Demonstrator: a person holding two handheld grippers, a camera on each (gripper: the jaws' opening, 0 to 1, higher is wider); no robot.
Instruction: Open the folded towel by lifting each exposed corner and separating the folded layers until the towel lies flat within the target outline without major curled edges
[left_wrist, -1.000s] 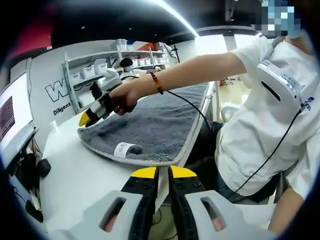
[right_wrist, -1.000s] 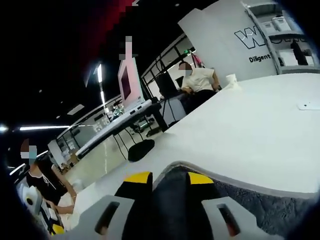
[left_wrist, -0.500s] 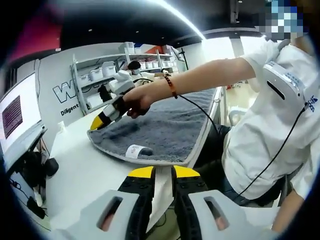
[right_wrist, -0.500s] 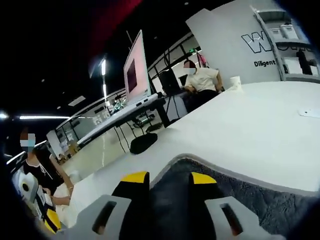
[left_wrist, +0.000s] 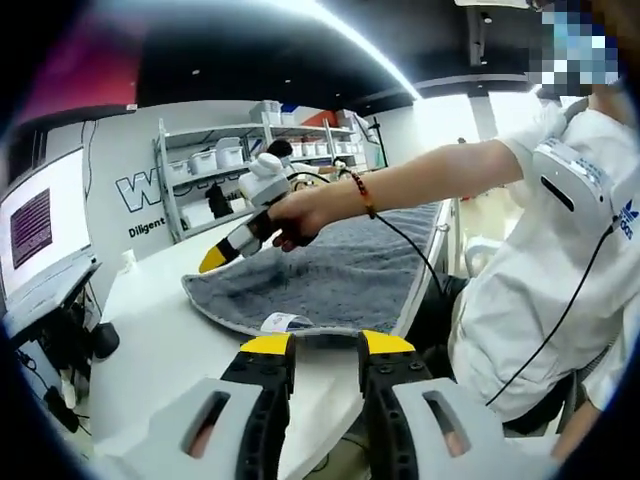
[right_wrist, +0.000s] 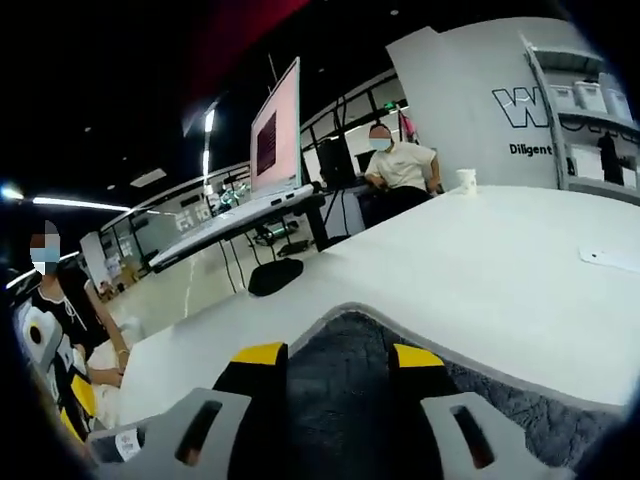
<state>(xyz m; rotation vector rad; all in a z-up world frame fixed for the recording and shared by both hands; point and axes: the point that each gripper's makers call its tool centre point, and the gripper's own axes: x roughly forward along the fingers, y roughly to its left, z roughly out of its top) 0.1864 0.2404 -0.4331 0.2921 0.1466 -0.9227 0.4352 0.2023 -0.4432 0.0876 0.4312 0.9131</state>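
Holding a far corner of the towel (left_wrist: 340, 270) between its yellow tips, my right gripper (right_wrist: 338, 358) is nearer the work. My left gripper (left_wrist: 325, 345), slightly parted and empty, faces the near edge lengthwise on the table (left_wrist: 170, 340).

The towel (right_wrist: 340, 390) runs off the right gripper view's lower edge; its label (left_wrist: 284, 322) print is too small to read.
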